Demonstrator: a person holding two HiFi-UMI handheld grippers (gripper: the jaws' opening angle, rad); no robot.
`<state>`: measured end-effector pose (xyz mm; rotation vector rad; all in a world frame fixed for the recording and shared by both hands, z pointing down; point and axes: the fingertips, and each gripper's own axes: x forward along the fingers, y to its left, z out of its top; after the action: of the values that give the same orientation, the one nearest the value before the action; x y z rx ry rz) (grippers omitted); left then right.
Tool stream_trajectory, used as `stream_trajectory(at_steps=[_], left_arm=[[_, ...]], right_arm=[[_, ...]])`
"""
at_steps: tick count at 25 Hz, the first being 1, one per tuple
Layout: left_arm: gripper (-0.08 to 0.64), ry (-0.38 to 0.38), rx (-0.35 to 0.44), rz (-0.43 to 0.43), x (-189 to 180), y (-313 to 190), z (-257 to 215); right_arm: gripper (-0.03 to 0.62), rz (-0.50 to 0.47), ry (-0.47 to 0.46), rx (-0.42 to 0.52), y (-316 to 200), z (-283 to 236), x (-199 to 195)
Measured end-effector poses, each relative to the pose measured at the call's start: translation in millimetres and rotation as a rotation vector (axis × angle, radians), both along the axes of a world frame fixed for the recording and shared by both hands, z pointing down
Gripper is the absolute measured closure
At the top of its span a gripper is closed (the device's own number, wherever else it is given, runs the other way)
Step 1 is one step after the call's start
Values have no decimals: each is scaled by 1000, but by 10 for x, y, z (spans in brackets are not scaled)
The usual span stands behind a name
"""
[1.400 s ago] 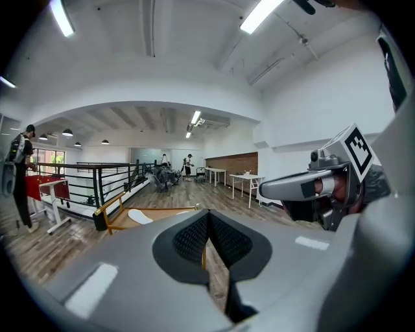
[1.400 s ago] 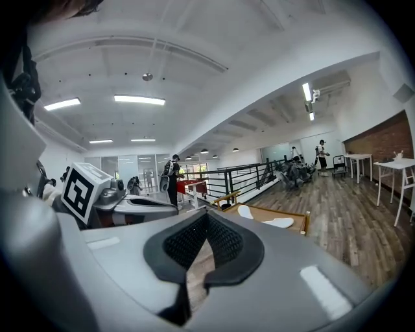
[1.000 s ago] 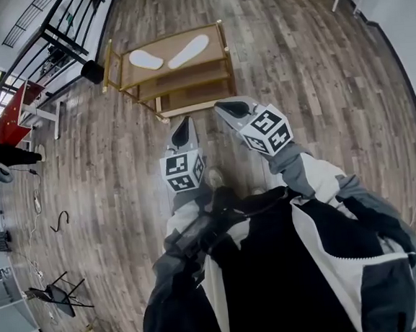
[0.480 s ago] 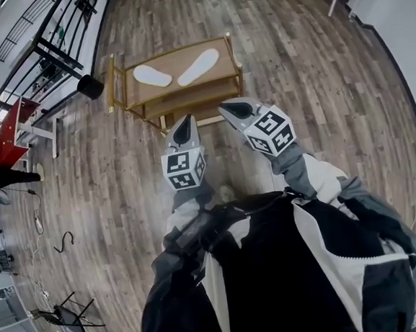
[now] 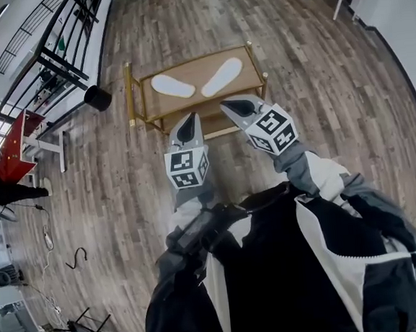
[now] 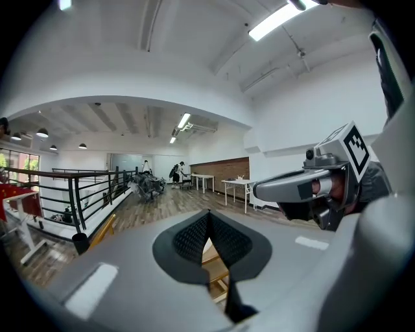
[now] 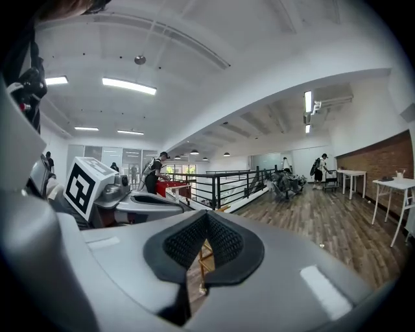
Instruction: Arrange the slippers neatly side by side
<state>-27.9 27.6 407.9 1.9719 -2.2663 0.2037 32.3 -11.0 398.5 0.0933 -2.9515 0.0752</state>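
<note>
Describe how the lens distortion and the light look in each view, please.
Head view: strong fisheye, the floor planks bow, the slippers look sharp. Left gripper view: a ceiling lamp glares, corners are black. Right gripper view: even light, black corners too.

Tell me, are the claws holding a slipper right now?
No, nothing is held. The left claw and the right claw are both shut and empty; the two white slippers lie apart on the wooden rack.

I see a plank floor [image 5: 332, 100], a black railing [image 7: 224, 185], white tables [image 7: 397, 183] by a brick wall [image 7: 376, 159], and strip lights [image 7: 128, 85] overhead.
</note>
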Motion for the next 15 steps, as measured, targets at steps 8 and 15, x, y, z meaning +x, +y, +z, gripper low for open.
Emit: stream_trajectory(at_steps=[8, 15], left_arm=[[555, 19, 3, -1, -434, -162, 89], [555, 20, -15, -16, -727, -539, 173]], right_arm=[[589, 23, 24, 8, -194, 65, -340], [589, -14, 27, -28, -627, 188, -732]])
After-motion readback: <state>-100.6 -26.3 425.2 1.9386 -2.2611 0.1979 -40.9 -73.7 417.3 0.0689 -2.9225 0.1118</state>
